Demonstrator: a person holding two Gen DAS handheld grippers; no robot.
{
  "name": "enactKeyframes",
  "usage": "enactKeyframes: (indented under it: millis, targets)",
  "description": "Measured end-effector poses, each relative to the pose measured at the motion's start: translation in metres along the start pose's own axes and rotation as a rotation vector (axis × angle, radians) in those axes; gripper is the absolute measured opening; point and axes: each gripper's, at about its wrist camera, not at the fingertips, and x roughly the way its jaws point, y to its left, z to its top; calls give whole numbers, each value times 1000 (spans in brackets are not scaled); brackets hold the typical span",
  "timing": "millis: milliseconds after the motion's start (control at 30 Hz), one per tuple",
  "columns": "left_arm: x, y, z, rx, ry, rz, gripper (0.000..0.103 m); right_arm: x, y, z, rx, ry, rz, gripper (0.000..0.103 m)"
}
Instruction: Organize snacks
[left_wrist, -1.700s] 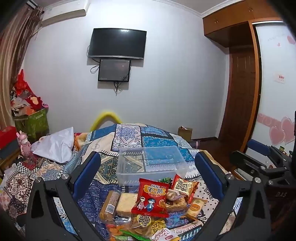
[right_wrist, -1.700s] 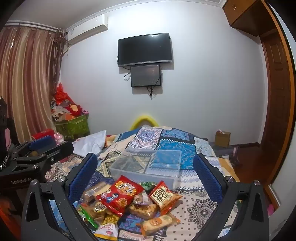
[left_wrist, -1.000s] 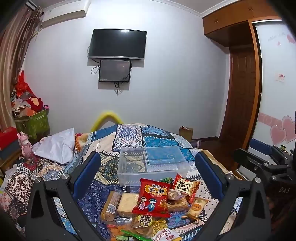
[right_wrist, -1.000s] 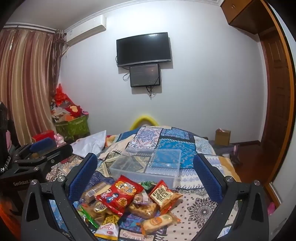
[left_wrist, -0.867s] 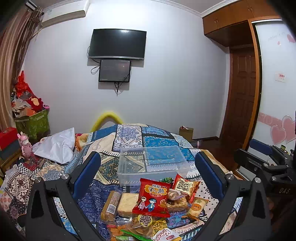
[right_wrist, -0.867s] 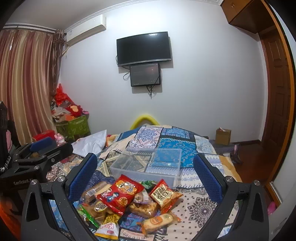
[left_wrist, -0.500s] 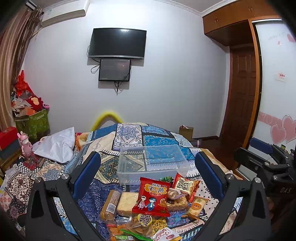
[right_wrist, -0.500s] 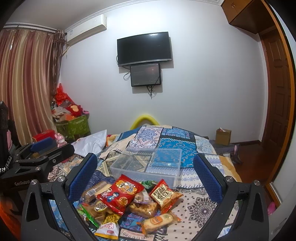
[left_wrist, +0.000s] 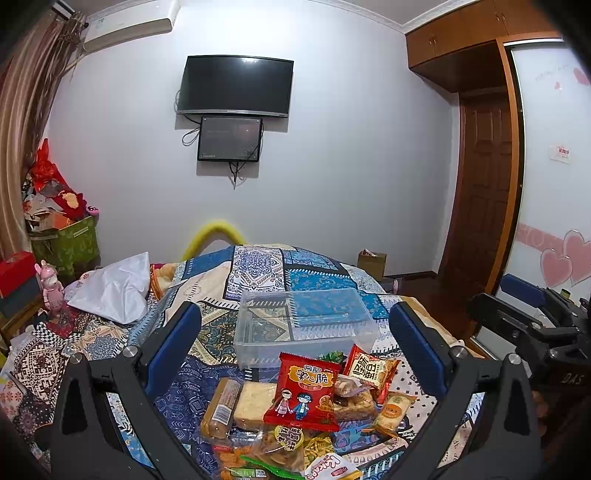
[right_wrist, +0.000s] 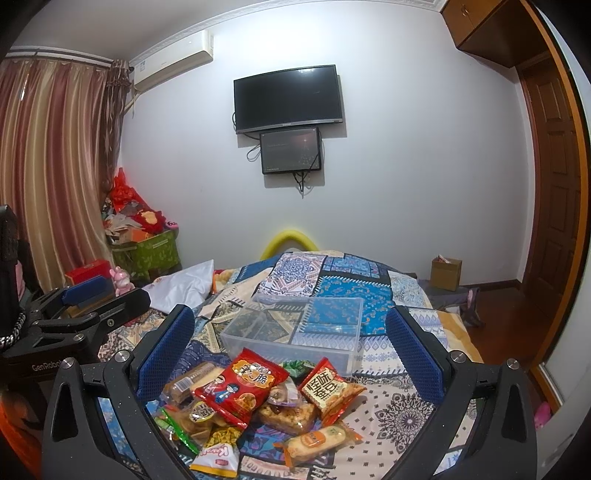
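A pile of snack packets lies on the patterned bedspread in front of an empty clear plastic box (left_wrist: 303, 325), which also shows in the right wrist view (right_wrist: 295, 330). On top is a red packet (left_wrist: 304, 393) (right_wrist: 242, 384). Beside it is an orange-red packet (left_wrist: 369, 371) (right_wrist: 327, 387) and a yellow cake packet (right_wrist: 317, 441). My left gripper (left_wrist: 295, 347) is open and empty, held above the pile. My right gripper (right_wrist: 290, 350) is open and empty, also above the pile. Each gripper shows at the edge of the other's view.
A white pillow (left_wrist: 110, 291) lies at the left of the bed. A green box of clutter (right_wrist: 147, 251) stands by the curtain. A cardboard box (right_wrist: 446, 273) sits on the floor near the wooden door. A TV (left_wrist: 234, 85) hangs on the far wall.
Both grippers have stayed open and nearly still. The views shift only slightly. The snacks and the box have not moved.
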Motion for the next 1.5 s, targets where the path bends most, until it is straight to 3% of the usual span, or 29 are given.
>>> enactKeyframes:
  millis: [1067, 1500]
  targets:
    - [0, -4, 0, 7, 4, -5, 103, -2, -1, 0, -1, -11, -1, 103]
    - [23, 9, -11, 7, 80, 7, 103, 19, -9, -13, 22, 74, -12, 103]
